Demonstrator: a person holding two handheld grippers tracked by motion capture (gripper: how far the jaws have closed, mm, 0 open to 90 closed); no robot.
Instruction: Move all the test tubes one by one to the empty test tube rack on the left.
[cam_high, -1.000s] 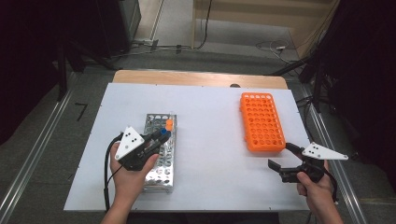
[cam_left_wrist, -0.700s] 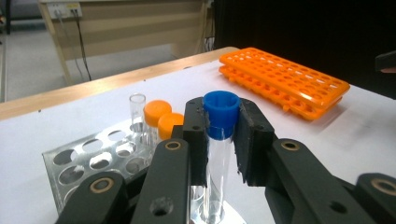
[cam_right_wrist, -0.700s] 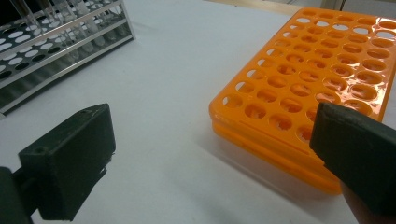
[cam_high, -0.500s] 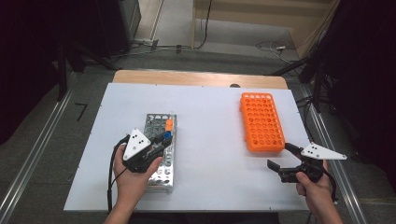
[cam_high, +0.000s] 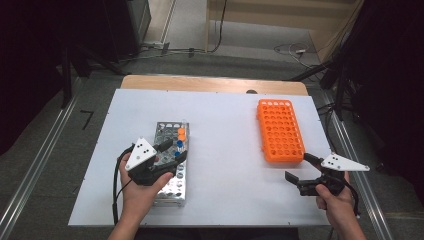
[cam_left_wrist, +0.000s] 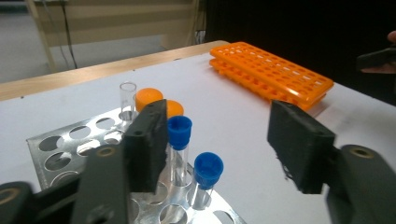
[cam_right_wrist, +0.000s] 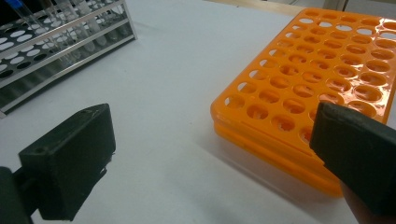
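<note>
The left gripper (cam_high: 172, 153) hovers over the near right part of the metal tube rack (cam_high: 171, 161), which stands left of centre on the white table (cam_high: 225, 140). Its jaws have just been opening and now stand apart. In the left gripper view the two black pads (cam_left_wrist: 148, 144) frame two blue-capped tubes (cam_left_wrist: 179, 130) seated upright in the rack's holes; neither pad presses on a cap or on glass. The nearer blue cap (cam_left_wrist: 208, 164) lies between the pads, the farther one just beside the left pad. Two orange-capped tubes (cam_left_wrist: 149, 98) and one uncapped clear tube (cam_left_wrist: 127, 95) stand in holes beyond them.

Judged from this, a blue-capped tube has been let go into the rack, and the placing step appears complete; the hand is now free to withdraw or to reach for another tube.

Against the high view of one second ago, the left gripper has swung lower over the rack, its grey plate having shifted toward the rack's near end, and its jaws, then together, are now parted.

The right gripper (cam_high: 302, 172) rests at the near right of the table, just short of the orange rack (cam_high: 280, 130), its jaws open and empty; its own view shows bare table between the pads. It lies as it did before. The orange rack's holes appear empty.
</note>
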